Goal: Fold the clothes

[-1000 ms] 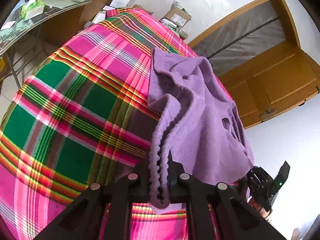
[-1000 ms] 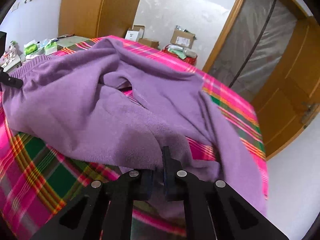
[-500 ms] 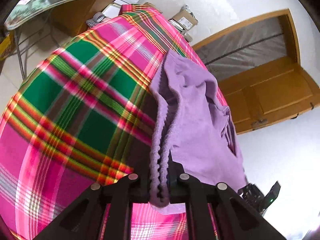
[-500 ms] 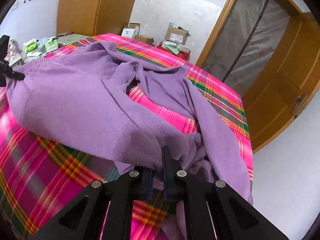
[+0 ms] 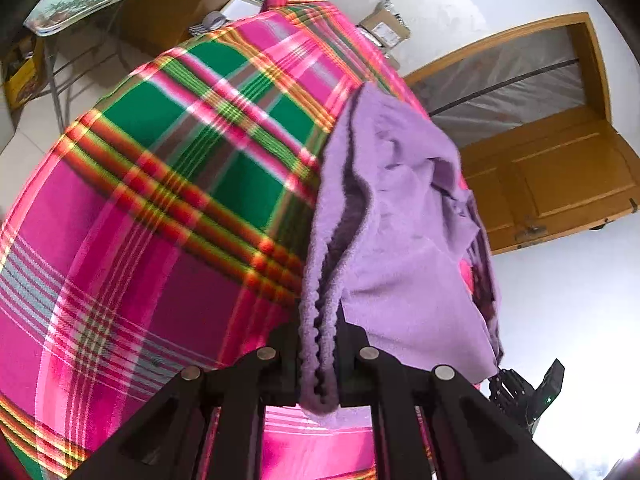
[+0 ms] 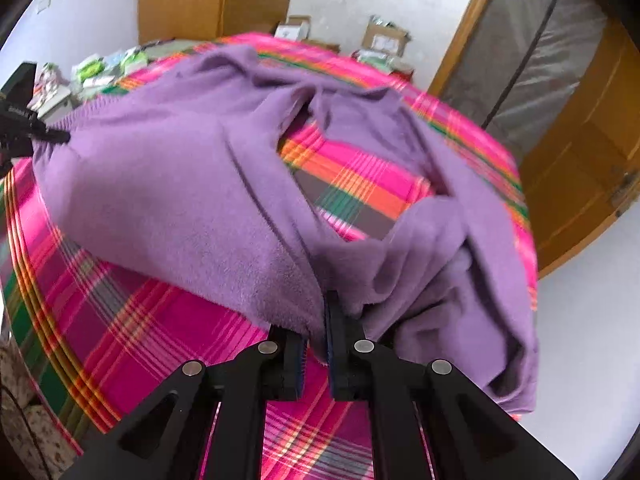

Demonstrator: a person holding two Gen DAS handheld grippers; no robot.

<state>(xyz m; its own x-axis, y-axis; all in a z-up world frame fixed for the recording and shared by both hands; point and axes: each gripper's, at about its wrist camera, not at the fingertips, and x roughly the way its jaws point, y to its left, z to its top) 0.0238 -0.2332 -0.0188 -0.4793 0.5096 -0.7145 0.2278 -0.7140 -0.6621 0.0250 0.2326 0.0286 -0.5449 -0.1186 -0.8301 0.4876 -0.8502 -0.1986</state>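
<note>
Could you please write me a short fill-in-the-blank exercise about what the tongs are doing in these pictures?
1. Both tongs are shut on a garment whose colour is ____.
2. The left tongs pinch the garment's ____ edge.
3. The plaid cloth under the garment is mostly ____ with green blocks.
4. The right tongs show in the left wrist view at the lower ____.

Missing words: purple; scalloped; pink; right

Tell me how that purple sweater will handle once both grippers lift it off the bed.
The sweater will probably sag: it already droops and bunches between the left gripper and the right gripper. Its fuzzy knit likely grips well, since both hold a pinched edge. The loose sleeve may trail over the plaid cover.
</note>
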